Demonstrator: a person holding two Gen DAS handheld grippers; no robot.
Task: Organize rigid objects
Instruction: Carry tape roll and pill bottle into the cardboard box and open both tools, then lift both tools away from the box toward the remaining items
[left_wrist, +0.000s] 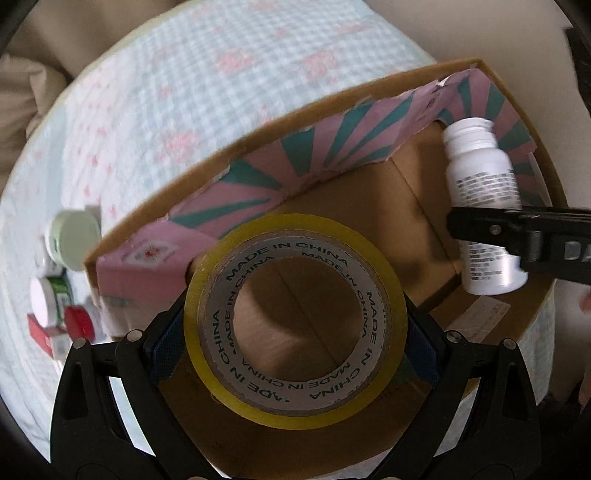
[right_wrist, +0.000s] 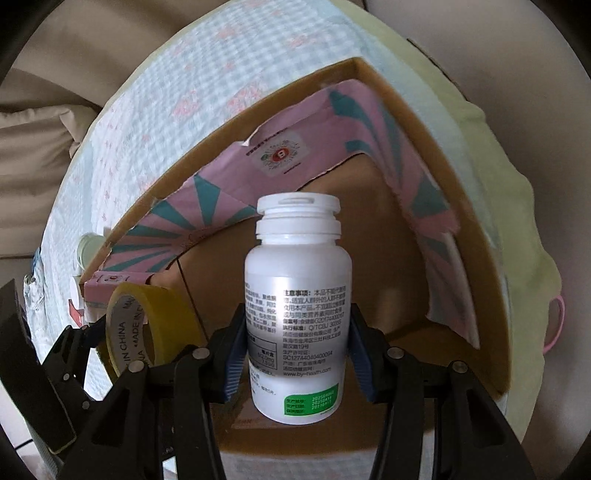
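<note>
My left gripper is shut on a yellow tape roll and holds it over the open cardboard box. My right gripper is shut on a white pill bottle, upright, also over the box. The bottle and a right finger show at the right of the left wrist view. The tape roll and the left gripper show at the lower left of the right wrist view. The box has pink-and-teal inner flaps.
The box sits on a pale checked cloth with pink flowers. Left of the box lie several small items: a pale green lidded jar, a white-capped container, a red cap. A pink loop lies at the right.
</note>
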